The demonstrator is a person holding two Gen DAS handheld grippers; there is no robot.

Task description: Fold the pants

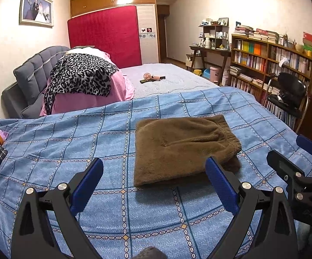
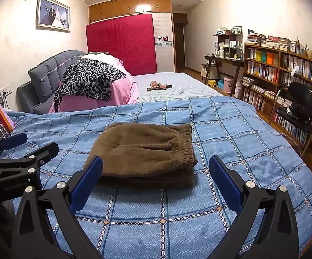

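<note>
Brown pants [image 2: 143, 151] folded on blue bedspread [image 2: 231, 133]; left gripper [image 1: 155, 172], right gripper [image 2: 156, 170] apparently empty, gaping.

Book spines [image 1: 253, 58] too small to read

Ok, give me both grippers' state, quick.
Left gripper: open, holding nothing, short of the folded brown pants.
Right gripper: open, holding nothing, also short of the pants.
</note>
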